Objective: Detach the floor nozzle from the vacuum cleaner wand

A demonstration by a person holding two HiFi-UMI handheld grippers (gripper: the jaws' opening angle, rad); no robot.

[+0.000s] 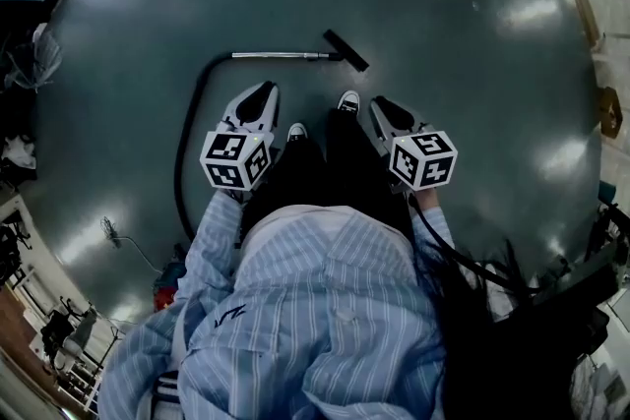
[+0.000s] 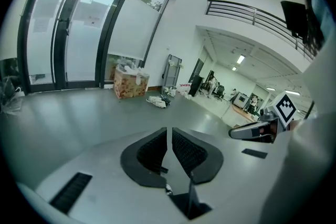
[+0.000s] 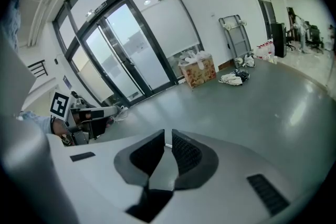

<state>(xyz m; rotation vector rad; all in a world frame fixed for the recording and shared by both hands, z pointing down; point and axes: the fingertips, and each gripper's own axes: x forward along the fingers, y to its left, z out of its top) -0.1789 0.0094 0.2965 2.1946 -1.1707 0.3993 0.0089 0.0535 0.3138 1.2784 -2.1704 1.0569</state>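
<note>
In the head view a silver vacuum wand (image 1: 281, 55) lies flat on the grey floor, with the black floor nozzle (image 1: 346, 50) on its right end. A black hose (image 1: 185, 138) curves from its left end back toward me. My left gripper (image 1: 266, 90) and right gripper (image 1: 378, 103) hang in the air short of the wand, on either side of my shoes (image 1: 348, 100). Both are shut with nothing between the jaws. The left gripper view shows its shut gripper (image 2: 169, 132) and the right gripper view shows its own (image 3: 168, 137); neither view shows the wand.
A cardboard box (image 2: 130, 84) and a folded cart (image 2: 172, 68) stand by the glass doors (image 3: 121, 39). The same box (image 3: 198, 72) appears in the right gripper view. A red object (image 1: 169, 291) sits near the hose's near end. Clutter lines the left edge (image 1: 20, 152).
</note>
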